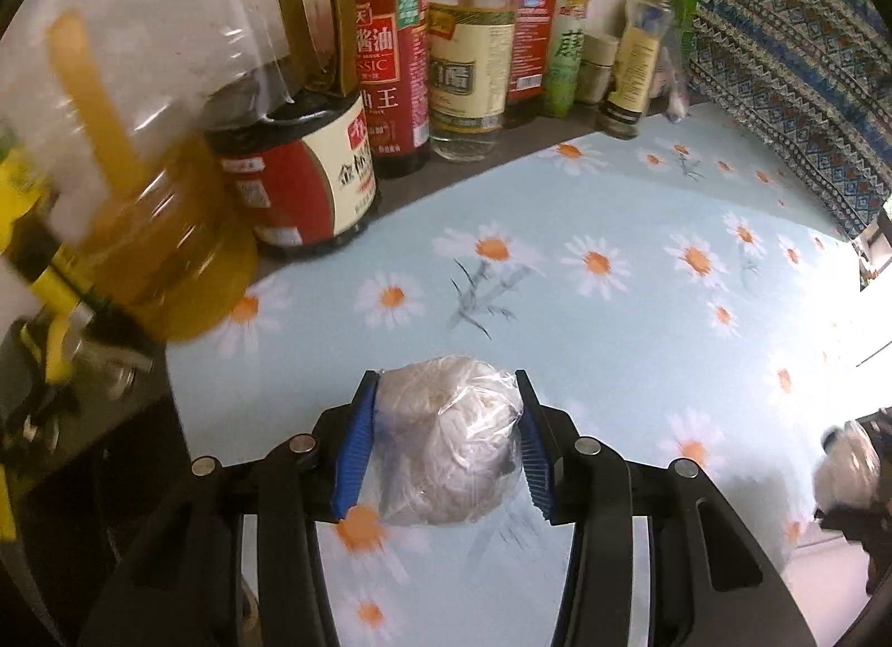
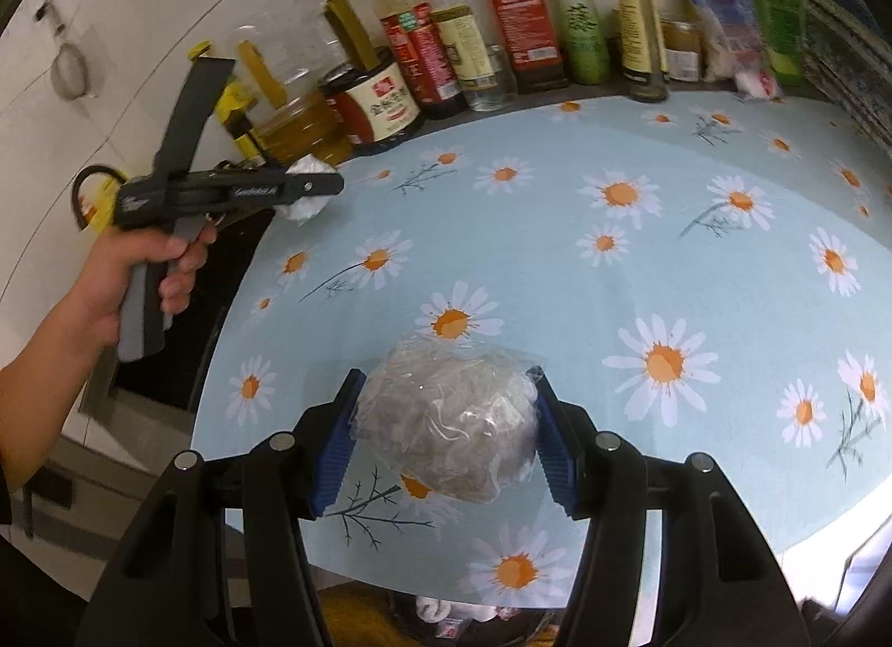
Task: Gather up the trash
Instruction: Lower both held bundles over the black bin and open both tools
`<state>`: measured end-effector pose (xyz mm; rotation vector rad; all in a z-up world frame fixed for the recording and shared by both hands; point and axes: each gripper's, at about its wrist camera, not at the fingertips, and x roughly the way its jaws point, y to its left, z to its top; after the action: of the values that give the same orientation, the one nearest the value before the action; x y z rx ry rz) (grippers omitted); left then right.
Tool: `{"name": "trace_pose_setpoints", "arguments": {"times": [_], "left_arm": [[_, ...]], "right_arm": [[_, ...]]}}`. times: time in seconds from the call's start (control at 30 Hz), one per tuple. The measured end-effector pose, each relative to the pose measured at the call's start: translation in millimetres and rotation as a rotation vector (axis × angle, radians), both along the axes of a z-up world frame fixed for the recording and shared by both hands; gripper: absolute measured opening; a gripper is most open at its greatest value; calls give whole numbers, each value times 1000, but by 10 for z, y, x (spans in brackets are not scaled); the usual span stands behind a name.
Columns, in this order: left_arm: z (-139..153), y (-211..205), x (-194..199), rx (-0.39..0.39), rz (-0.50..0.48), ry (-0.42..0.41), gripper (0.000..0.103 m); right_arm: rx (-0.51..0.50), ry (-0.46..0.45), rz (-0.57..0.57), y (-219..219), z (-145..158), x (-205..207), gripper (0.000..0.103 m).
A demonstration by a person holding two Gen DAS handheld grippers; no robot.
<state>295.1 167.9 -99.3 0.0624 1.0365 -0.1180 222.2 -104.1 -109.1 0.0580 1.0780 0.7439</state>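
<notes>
While your left gripper (image 1: 446,440) and right gripper (image 2: 443,438) each clench a crumpled clear-plastic wad (image 1: 449,440) (image 2: 446,424) above the daisy-print tabletop (image 2: 641,256), near the red-labelled soy sauce jar (image 2: 373,106), both wads apparently await binning; no bin shows clearly.

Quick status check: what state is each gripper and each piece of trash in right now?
left gripper: shut on plastic-wrapped wad, held above the tablecloth
right gripper: shut on second plastic wad
oil jug: upright, partly full
sauce jar: upright, capped
</notes>
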Motion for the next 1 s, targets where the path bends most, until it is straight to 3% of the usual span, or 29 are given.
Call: {"name": "trace_pose_setpoints", "arguments": {"times": [0.53,1.0], "left_arm": [[337,-662,-1319,-27,122,-12,44],[118,-1154,-2202,-113,210,20,45]], "right_arm": [[64,-31,195,-251,120,-223,58],[56,-32,352,-410,85,-704,58]]}}
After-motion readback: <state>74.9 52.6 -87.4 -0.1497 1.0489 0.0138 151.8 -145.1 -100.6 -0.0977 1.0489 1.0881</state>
